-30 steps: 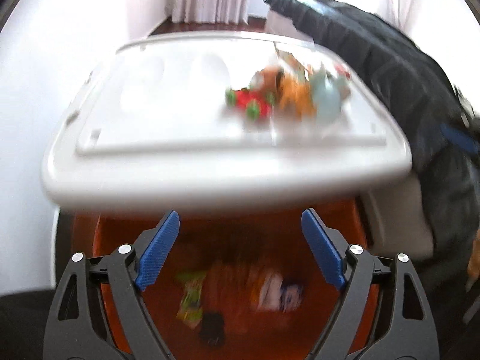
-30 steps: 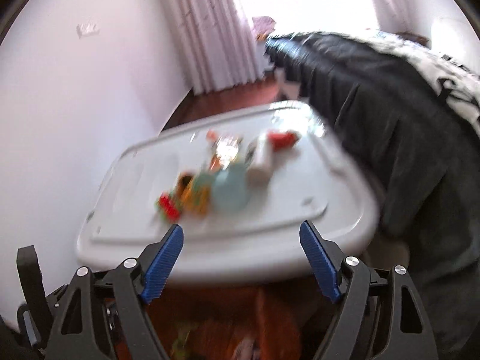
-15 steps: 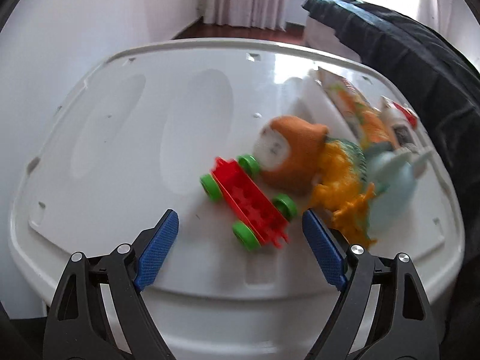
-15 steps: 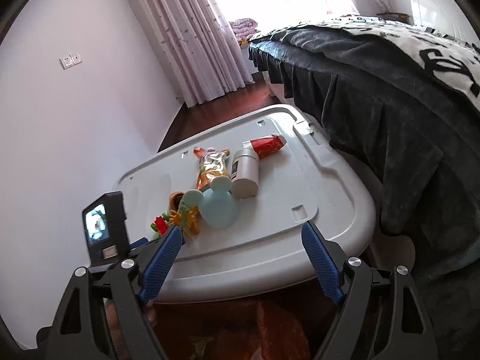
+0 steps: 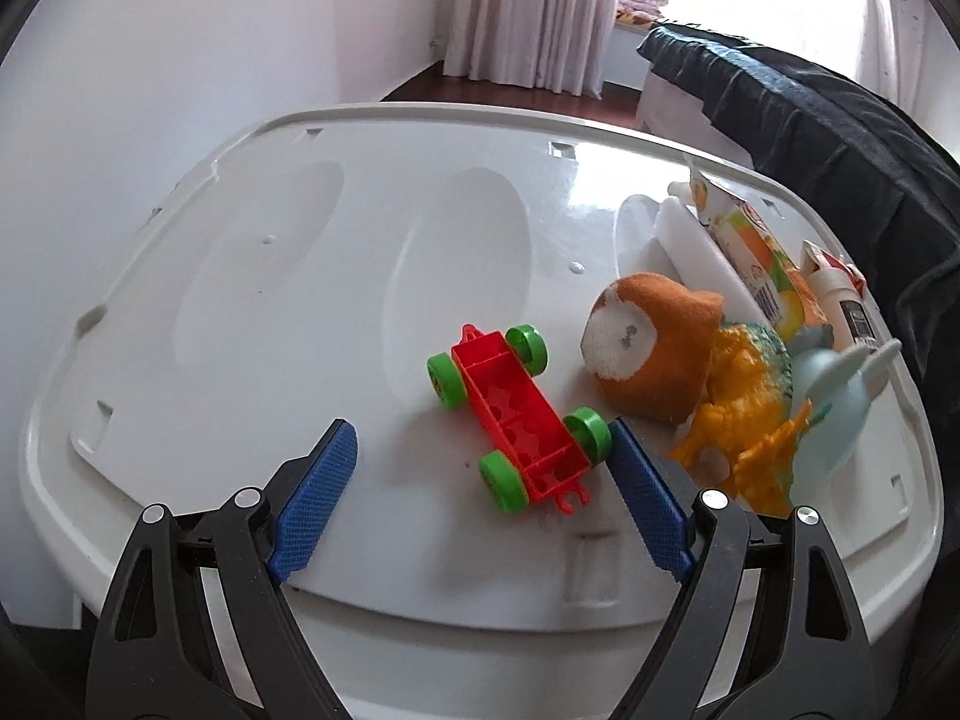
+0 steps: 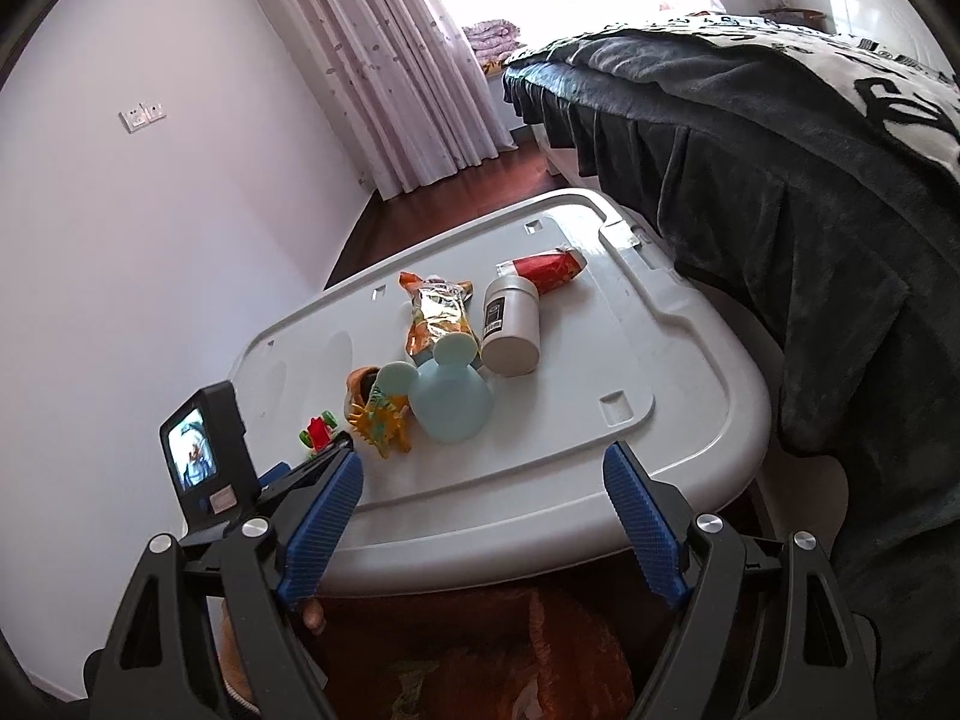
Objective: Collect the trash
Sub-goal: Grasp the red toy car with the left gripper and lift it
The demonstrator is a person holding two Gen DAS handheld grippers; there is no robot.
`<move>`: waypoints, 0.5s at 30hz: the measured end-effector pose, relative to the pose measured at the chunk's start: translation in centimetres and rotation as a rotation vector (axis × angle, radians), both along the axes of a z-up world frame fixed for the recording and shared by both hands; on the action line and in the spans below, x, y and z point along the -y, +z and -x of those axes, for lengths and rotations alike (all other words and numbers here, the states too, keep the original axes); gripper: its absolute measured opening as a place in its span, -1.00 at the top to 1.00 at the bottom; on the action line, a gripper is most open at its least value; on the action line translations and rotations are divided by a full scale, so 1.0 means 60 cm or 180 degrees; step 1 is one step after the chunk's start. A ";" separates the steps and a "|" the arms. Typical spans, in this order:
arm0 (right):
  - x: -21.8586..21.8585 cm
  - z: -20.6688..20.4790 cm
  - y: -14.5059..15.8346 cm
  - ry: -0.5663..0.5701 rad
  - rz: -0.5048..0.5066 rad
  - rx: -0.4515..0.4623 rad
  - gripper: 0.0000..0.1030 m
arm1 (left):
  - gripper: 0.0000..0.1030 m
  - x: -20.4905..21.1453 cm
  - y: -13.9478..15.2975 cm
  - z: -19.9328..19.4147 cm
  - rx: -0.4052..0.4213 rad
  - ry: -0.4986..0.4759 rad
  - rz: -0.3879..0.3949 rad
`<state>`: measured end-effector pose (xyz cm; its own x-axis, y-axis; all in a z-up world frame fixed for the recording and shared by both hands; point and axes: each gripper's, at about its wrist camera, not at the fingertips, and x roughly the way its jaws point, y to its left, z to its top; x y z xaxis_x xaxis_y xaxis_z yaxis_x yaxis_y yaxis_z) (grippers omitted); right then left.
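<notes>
Both empty, jaws spread: left gripper (image 5: 480, 450) hovering by red toy car (image 5: 516, 414), right gripper (image 6: 483, 480) facing snack wrapper (image 6: 438, 315), probably next grab.

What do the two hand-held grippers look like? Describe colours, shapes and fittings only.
Both look alike. The left hand-held gripper and the right hand-held gripper have black, open-framed triangular plastic fingers with silver round bolts and blue cross-hatched pads. The left one carries a black camera with a small lit screen.
</notes>
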<state>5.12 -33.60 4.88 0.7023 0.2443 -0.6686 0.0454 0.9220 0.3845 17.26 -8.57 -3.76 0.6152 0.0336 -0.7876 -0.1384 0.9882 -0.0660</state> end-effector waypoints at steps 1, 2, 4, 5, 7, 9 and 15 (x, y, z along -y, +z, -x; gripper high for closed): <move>-0.001 0.000 0.000 0.0004 0.0014 0.0002 -0.57 | -0.60 0.003 0.000 0.000 0.0001 0.0018 -0.0011; -0.001 -0.001 -0.001 0.0006 0.0026 0.0002 -0.57 | -0.55 0.005 -0.001 -0.002 0.0012 0.0043 -0.0025; -0.001 -0.002 -0.003 0.0007 0.0036 -0.0010 -0.57 | -0.37 0.013 -0.002 -0.010 0.0040 0.0085 -0.0097; 0.001 -0.002 -0.004 0.0001 0.0029 -0.0023 -0.57 | -0.18 0.014 -0.002 -0.011 0.0053 0.0089 -0.0126; 0.003 -0.003 -0.005 -0.0005 0.0012 -0.0037 -0.57 | 0.22 0.012 -0.001 -0.010 0.0095 0.0053 -0.0147; 0.003 -0.003 -0.006 -0.0012 0.0007 -0.0042 -0.57 | 0.22 0.007 0.000 -0.010 0.0117 -0.0043 -0.0094; -0.006 -0.004 -0.007 0.0019 0.0066 -0.0024 -0.57 | 0.22 -0.033 0.006 0.009 0.0172 -0.0344 0.0126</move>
